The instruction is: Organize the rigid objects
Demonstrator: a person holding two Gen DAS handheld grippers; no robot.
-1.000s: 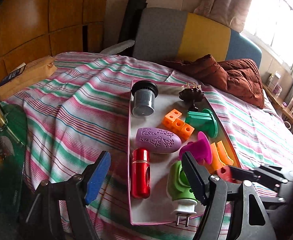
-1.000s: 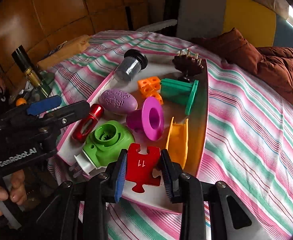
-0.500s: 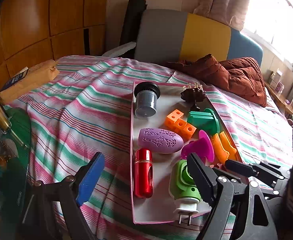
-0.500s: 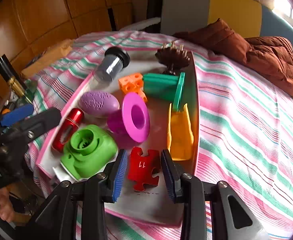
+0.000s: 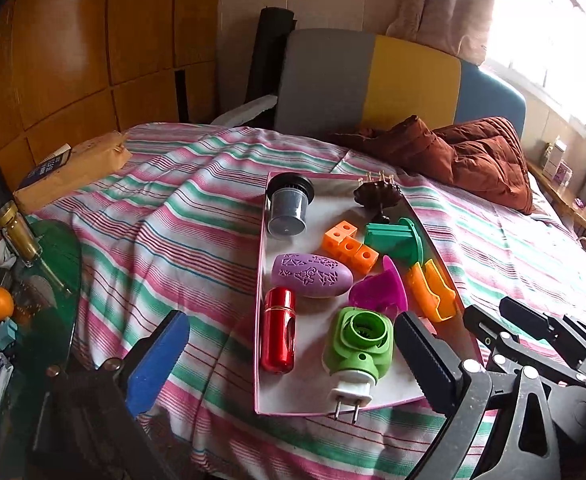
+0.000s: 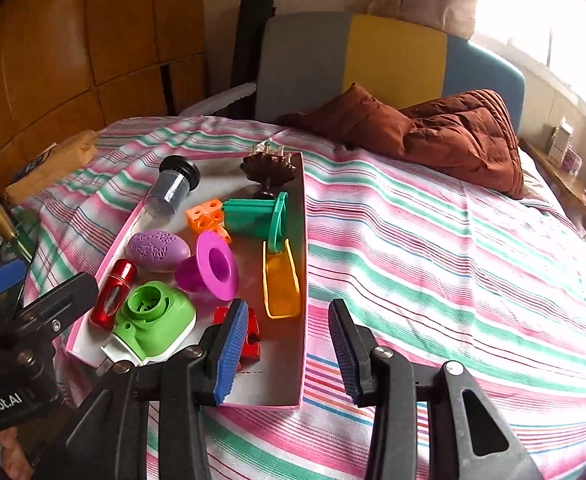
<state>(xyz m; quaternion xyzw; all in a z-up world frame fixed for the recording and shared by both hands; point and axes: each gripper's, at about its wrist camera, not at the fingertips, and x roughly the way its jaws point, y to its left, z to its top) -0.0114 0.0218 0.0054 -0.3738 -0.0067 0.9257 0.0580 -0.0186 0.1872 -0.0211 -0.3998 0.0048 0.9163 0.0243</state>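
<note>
A pink-rimmed white tray lies on the striped bed. It holds a green plug device, a red cylinder, a purple egg, a magenta funnel, an orange scoop and several other pieces. My left gripper hovers over the tray's near end; its jaws are opening wide and touch nothing. My right gripper is also opening, with only tray and bedspread between its jaws. A red puzzle piece lies in the tray, half hidden behind the left finger.
A brown quilted jacket is heaped at the far right of the bed. A green glass side table at the left carries a bottle and an orange. A tan packet rests on the bed's far left.
The right jaws spread and let go of the red puzzle piece, which stays in the tray, and that gripper drew back to the right. The left jaws widened and pulled back a little.
</note>
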